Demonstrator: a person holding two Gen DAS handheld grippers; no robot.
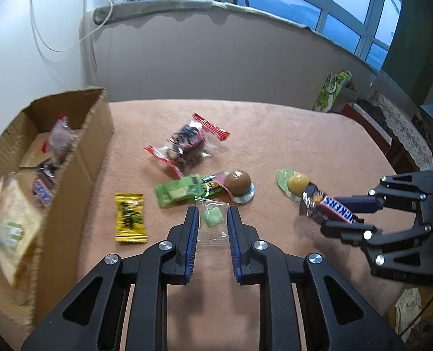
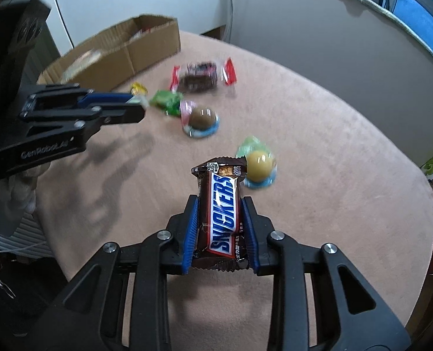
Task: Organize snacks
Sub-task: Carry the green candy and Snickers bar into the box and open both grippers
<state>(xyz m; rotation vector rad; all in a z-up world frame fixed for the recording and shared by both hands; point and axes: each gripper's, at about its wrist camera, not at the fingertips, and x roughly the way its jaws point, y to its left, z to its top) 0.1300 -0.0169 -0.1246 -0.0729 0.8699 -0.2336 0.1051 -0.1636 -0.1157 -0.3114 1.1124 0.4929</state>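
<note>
My left gripper (image 1: 212, 219) is shut on a small clear packet with a green candy (image 1: 213, 223), held a little above the pink tabletop (image 1: 274, 134). In the right wrist view the left gripper (image 2: 137, 106) juts in from the left with the pale packet at its tips. My right gripper (image 2: 220, 201) is shut on a Snickers bar (image 2: 220, 213), pads pressing its long sides, the bar pointing away from me. The left wrist view shows the right gripper (image 1: 330, 215) with the Snickers bar (image 1: 333, 207) low over the table at the right.
A cardboard box (image 1: 79, 152) with several snacks inside stands at the left. Loose on the table lie a yellow packet (image 1: 130, 218), a green packet (image 1: 177, 193), red-ended packets (image 1: 187, 143), a brown ball candy (image 1: 239, 180) and a yellow ball candy (image 1: 298, 182). A green carton (image 1: 330, 90) stands back right.
</note>
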